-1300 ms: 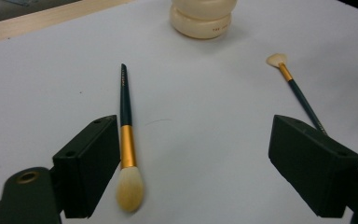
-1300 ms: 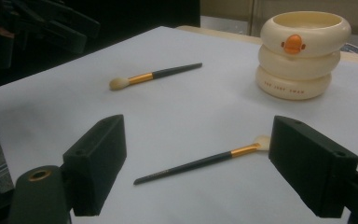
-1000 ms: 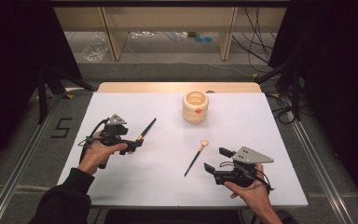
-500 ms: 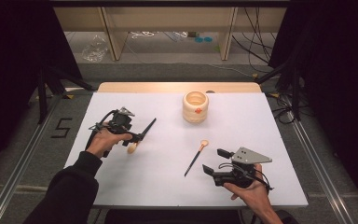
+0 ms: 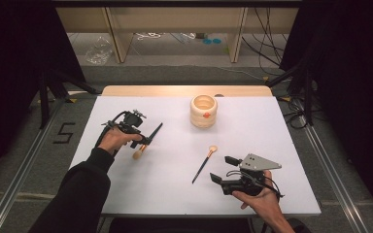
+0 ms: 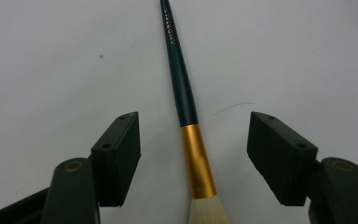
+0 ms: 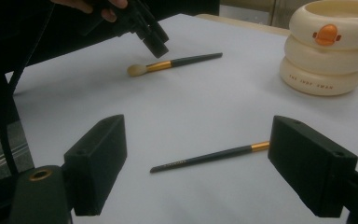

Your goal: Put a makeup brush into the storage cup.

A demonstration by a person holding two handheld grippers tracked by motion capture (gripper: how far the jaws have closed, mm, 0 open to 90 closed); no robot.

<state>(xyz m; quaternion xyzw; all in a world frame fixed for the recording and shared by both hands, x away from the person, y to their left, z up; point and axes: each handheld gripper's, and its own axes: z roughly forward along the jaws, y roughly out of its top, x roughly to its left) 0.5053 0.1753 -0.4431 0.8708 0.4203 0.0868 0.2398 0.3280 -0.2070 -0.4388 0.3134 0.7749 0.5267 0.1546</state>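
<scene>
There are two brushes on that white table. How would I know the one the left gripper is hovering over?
Start at the cream ringed pot at the white table's far edge, then look towards the left gripper. Between its open jaws lies the dark-handled brush with a gold band. Unlike the thinner brush near the right gripper, it has a broad, fluffy pale tip.

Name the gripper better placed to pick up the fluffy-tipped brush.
Left. The left gripper is open and poised over the fluffy-tipped brush, its gold ferrule lying between the jaws. The right gripper is open too, but sits near the table's front edge beside the other brush, farther away.
</scene>
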